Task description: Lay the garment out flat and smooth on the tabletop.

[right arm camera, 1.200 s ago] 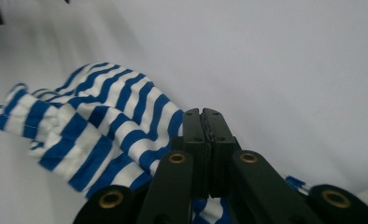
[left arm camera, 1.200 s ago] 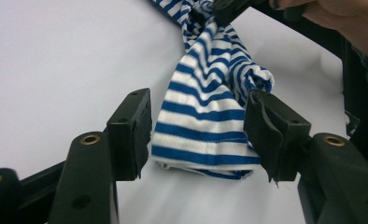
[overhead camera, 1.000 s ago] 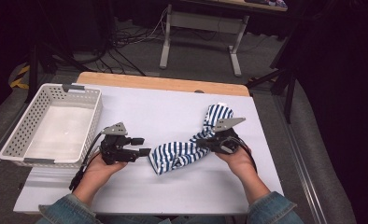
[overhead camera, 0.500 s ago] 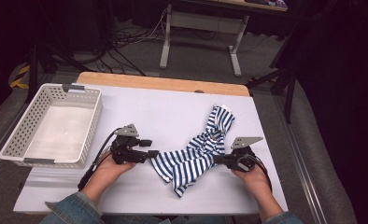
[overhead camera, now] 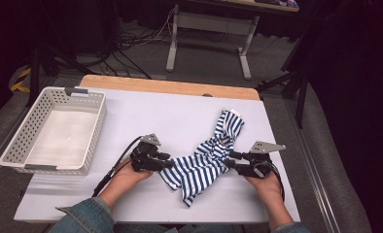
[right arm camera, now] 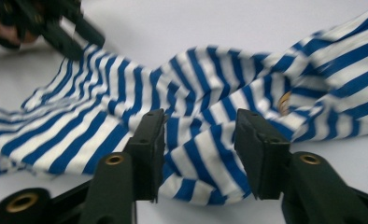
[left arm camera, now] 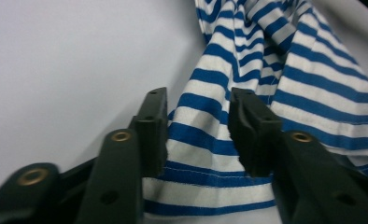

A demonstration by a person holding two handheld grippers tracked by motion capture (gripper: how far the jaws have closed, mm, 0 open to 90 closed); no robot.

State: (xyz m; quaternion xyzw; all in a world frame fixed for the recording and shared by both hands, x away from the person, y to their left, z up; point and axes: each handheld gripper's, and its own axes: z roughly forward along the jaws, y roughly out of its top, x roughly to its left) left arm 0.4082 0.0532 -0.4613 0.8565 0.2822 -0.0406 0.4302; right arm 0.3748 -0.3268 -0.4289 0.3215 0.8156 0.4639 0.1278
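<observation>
A blue-and-white striped cotton garment [overhead camera: 206, 162] lies crumpled on the white-covered worktop [overhead camera: 131, 116], stretched between the two tools a person holds low over it. The left gripper [overhead camera: 166, 161] sits at the garment's near-left edge; its jaws have just been closing, and in the left gripper view a hemmed fold of the striped cloth [left arm camera: 205, 140] lies between the black pads, which stand apart on either side of it and do not yet pinch it. The right gripper [overhead camera: 231, 162] rests at the opposite side of the cloth; its jaws have just been opening, and in the right gripper view they stand released, with a bunched corner of the fabric [right arm camera: 196, 154] loose between them. From that corner the garment runs away from the right gripper toward the far side of the worktop, ending in a narrow tail. A white perforated plastic basket [overhead camera: 53, 131] stands well beyond the left gripper, at the worktop's outer edge.
</observation>
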